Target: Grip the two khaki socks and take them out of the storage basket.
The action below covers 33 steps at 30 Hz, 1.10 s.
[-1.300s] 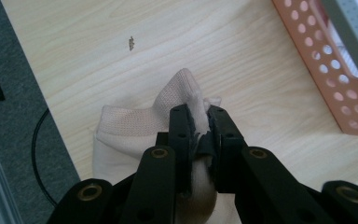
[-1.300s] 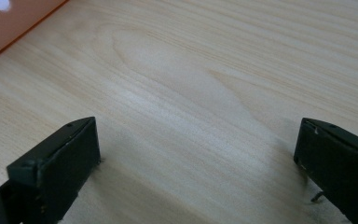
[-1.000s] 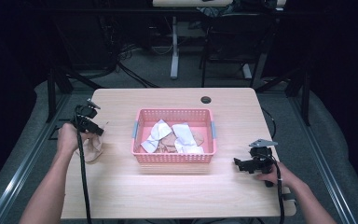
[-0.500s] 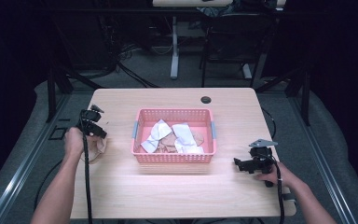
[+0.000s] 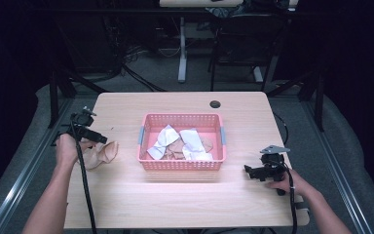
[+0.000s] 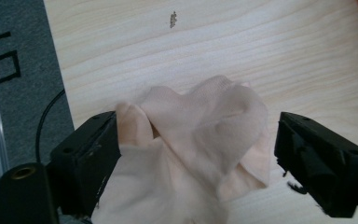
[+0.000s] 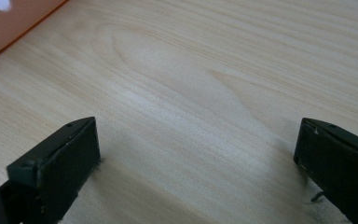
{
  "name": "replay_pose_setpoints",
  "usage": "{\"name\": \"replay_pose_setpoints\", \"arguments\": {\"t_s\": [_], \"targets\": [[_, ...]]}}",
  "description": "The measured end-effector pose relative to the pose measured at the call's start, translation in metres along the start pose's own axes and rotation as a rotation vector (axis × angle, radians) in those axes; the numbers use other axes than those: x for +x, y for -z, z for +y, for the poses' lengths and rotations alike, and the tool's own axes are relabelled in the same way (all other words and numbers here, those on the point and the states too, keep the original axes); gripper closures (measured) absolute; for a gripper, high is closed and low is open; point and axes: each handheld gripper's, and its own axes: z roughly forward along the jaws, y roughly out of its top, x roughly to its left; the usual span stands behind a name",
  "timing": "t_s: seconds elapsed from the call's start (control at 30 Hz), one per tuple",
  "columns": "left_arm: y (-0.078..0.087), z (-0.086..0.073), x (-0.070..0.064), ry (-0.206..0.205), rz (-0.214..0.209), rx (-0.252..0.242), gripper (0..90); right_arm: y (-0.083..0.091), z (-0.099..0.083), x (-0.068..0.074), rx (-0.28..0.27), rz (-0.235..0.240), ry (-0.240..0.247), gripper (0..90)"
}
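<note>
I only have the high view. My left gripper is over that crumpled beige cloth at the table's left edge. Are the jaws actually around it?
Observer: Yes. In the left gripper view the left gripper has its jaws standing wide open, one on each side of the crumpled beige cloth.
Operator: Is the cloth bunched or flat there?
Observer: Bunched: a raised fold stands up midway between the jaws.
Operator: And my right gripper, anything under it?
Observer: The right gripper is open over bare light wooden table; a corner of the pink plastic basket sits at the upper left of its view.
</note>
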Motion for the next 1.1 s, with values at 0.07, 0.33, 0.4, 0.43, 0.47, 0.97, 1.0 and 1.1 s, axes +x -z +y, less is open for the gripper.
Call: {"name": "replay_pose_setpoints", "arguments": {"t_s": [0.07,0.33,0.4,0.43,0.47,0.97,1.0,1.1], "targets": [[0.007,-0.002,0.002,-0.001,0.003,-0.009,7.5,0.000,0.000,0.000,0.000,0.001,0.000,0.0],[0.031,-0.021,0.002,-0.002,-0.016,-0.035,0.0,0.000,0.000,0.000,0.000,-0.001,-0.001,0.0],[0.036,-0.028,-0.001,-0.006,-0.017,-0.047,0.0,0.000,0.000,0.000,0.000,-0.001,-0.001,0.0],[0.038,-0.032,-0.002,-0.007,-0.019,-0.057,0.0,0.000,0.000,0.000,0.000,-0.002,-0.001,0.0],[0.040,-0.036,-0.004,-0.006,-0.018,-0.061,0.0,0.000,0.000,0.000,0.000,-0.001,-0.001,0.0],[0.020,-0.110,-0.032,0.021,0.019,-0.053,0.0,0.000,0.000,0.000,0.000,-0.001,-0.001,0.0],[0.019,-0.110,-0.032,0.012,0.022,-0.037,0.0,0.000,0.000,0.000,0.000,-0.001,-0.001,0.0],[0.018,-0.111,-0.030,0.027,0.013,-0.058,0.0,0.000,0.000,0.000,0.000,-0.001,-0.001,0.0]]}}
